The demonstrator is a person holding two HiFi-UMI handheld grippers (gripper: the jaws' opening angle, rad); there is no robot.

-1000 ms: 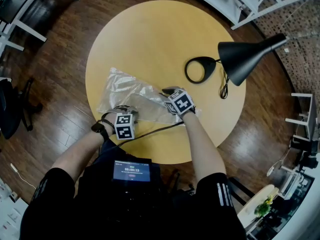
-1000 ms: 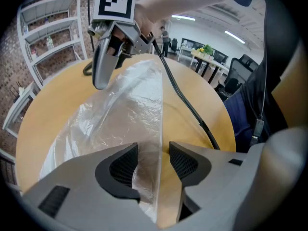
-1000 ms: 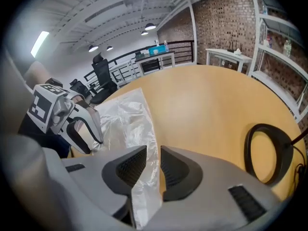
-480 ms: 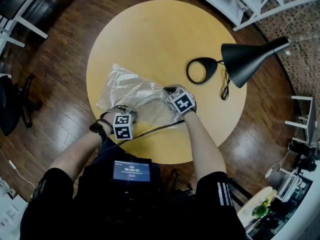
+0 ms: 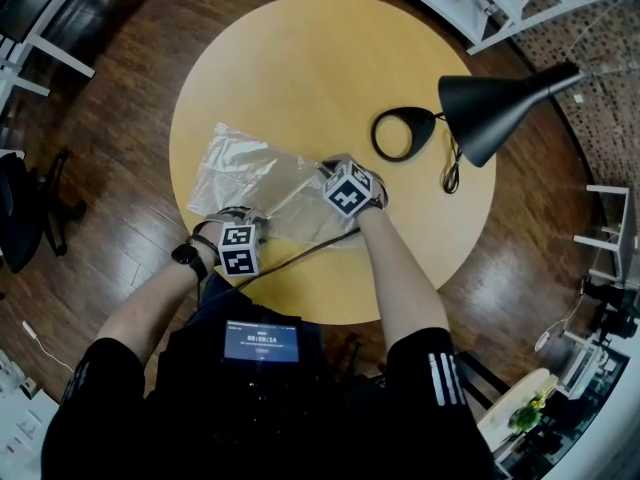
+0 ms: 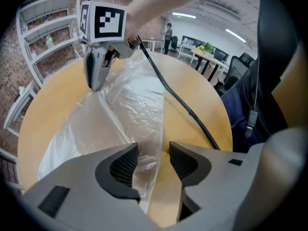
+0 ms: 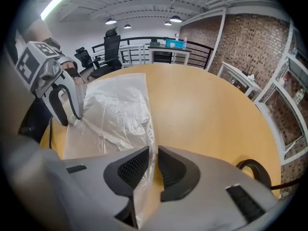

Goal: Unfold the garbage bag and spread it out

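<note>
A translucent garbage bag lies crumpled and partly flattened on the near left of the round yellow table. My left gripper sits at the bag's near edge. Its jaws stand open, with the bag's edge lying loosely between them. At the bag's right side is my right gripper. Its jaws are opening, a narrow gap shows, and the thin bag edge runs through it. Each gripper shows in the other's view: the right gripper and the left gripper.
A black desk lamp with a ring base and cord stands on the table's right side. A black cable runs across the near table edge. White shelving and an office chair surround the table.
My right gripper has shifted a little left and farther from me along the bag's right side. The left gripper has stayed at the near edge.
</note>
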